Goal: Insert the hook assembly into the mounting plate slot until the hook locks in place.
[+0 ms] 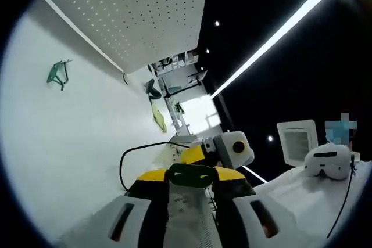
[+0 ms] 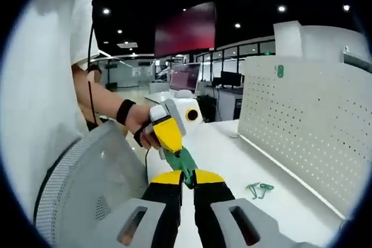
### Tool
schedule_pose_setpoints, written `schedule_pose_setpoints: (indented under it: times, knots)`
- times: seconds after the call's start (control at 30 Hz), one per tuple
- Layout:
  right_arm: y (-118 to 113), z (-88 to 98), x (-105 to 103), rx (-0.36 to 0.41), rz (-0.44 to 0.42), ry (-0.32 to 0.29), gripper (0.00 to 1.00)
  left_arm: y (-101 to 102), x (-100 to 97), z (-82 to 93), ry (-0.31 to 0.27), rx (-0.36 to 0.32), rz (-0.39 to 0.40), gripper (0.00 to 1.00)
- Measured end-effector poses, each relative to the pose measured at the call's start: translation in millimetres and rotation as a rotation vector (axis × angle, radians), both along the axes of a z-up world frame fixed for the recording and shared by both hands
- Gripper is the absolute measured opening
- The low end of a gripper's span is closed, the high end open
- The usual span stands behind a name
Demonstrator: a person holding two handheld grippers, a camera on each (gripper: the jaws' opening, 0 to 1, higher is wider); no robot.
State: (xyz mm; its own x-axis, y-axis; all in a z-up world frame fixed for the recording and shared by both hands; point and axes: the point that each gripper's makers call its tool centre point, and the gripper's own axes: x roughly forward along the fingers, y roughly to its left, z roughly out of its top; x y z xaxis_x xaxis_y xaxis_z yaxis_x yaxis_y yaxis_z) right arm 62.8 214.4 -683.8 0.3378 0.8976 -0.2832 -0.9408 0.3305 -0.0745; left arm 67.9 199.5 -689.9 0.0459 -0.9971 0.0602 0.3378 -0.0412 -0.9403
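While the green plastic hook piece [image 2: 185, 164] is hanging in the air above the white bench [image 2: 226, 149], both grippers are meeting on it. The right gripper [image 2: 187, 185] is closing its yellow-tipped black jaws on one end, and the left gripper [image 2: 168, 133], carried in a person's hand [image 2: 139, 126], is reaching in from the other end. In the left gripper view the left gripper [image 1: 190, 176] is pinching the same dark green piece [image 1: 190, 175] between nearly shut jaws. Holding it from both ends is probably meant to steady or line up the assembly before it goes into a slot.

A white pegboard panel [image 2: 308, 114], flat and dotted with small regular holes, is standing along the far edge of the bench, likely serving as the mounting plate. A second green wire-like hook [image 2: 259, 189] is lying on the bench near the foot of that panel, well apart from the held piece. A small green tag [image 2: 279, 71] is sitting near the panel's top edge.
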Motion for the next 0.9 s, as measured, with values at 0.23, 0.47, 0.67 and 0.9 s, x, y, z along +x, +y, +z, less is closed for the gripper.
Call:
schedule_pose_setpoints:
  times: [0.23, 0.47, 0.67, 0.9]
  knots:
    - [1.3, 3.4, 0.1, 0.008, -0.002, -0.015, 0.03, 1.6, 3.2, 3.1, 0.005, -0.028, 0.015, 0.31]
    - [4.3, 1.9, -8.2, -0.014, 0.04, 0.015, 0.01, 3.7, -4.1, 4.1, -0.022, -0.064, -0.014, 0.32]
    - [3.7, 1.5, -7.5, 0.018, 0.011, 0.074, 0.01, 3.4, -7.6, 7.2, -0.114, -0.058, 0.003, 0.34]
    - [0.0, 0.0, 0.3, 0.087, -0.114, 0.265, 0.01, 5.6, -2.0, 10.2, -0.188, -0.055, 0.067, 0.45]
